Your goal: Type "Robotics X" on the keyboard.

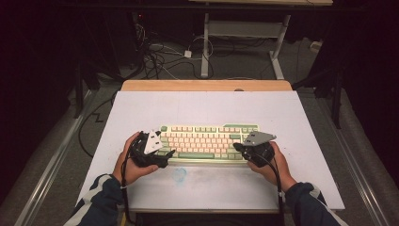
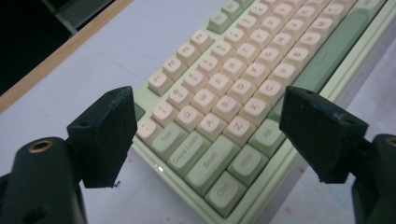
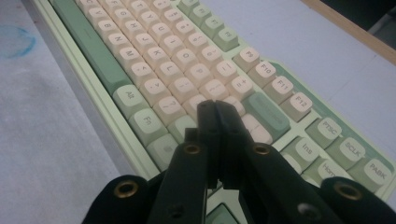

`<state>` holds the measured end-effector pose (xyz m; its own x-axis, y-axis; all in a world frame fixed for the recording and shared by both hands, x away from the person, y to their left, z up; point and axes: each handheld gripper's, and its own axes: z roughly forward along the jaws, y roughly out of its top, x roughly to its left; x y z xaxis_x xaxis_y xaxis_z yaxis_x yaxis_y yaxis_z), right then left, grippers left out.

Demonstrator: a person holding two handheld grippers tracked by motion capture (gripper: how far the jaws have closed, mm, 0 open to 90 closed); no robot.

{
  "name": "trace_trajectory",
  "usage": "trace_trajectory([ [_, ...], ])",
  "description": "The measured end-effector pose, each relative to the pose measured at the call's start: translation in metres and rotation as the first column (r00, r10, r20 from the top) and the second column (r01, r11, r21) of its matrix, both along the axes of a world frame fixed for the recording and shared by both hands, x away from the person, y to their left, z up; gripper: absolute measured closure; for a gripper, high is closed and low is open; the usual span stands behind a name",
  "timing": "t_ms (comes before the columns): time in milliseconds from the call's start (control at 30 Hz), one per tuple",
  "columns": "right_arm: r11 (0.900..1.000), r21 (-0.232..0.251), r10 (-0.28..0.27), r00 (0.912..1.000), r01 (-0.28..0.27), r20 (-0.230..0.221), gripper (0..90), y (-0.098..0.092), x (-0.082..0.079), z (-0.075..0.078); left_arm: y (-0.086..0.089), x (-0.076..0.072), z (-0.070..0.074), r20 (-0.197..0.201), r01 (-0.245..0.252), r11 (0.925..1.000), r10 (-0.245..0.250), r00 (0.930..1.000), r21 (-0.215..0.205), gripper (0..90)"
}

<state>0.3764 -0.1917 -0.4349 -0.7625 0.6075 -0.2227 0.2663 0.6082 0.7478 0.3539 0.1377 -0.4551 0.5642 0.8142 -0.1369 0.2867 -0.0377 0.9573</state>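
Dim room, lit tabletop; close-ups slightly soft.

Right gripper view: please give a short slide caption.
Shut right tongs poised above the right end of a green-and-cream keyboard.

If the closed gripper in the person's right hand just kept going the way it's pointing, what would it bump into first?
Probably the keyboard. The right gripper, jaws shut together, points down along the key rows at its right end, so its tip would likely land on the cream keys just ahead. How high it sits above them is hard to judge.
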Motion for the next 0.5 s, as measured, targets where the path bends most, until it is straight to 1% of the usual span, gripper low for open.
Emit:
trace_trajectory([
  [100, 1.0, -0.006, 0.004, 1.0, -0.004, 0.001, 90.0, 0.004, 0.002, 0.001, 0.007, -0.005, -0.004, -0.01, -0.007, 1.0, 0.007, 0.9999, -0.001, 18.1],
  [200, 1.0, -0.012, 0.008, 1.0, -0.008, -0.004, 90.0, 0.009, 0.007, 0.001, 0.011, -0.01, -0.009, -0.016, -0.016, 0.9998, 0.016, 0.9997, 0.01, 18.0],
  [500, 0.999, -0.008, 0.031, 0.9995, -0.031, -0.001, 90.0, 0.029, 0.015, 0.002, 0.023, -0.024, -0.015, -0.032, -0.007, 1.0, 0.007, 0.9995, 0.004, 18.1],
])
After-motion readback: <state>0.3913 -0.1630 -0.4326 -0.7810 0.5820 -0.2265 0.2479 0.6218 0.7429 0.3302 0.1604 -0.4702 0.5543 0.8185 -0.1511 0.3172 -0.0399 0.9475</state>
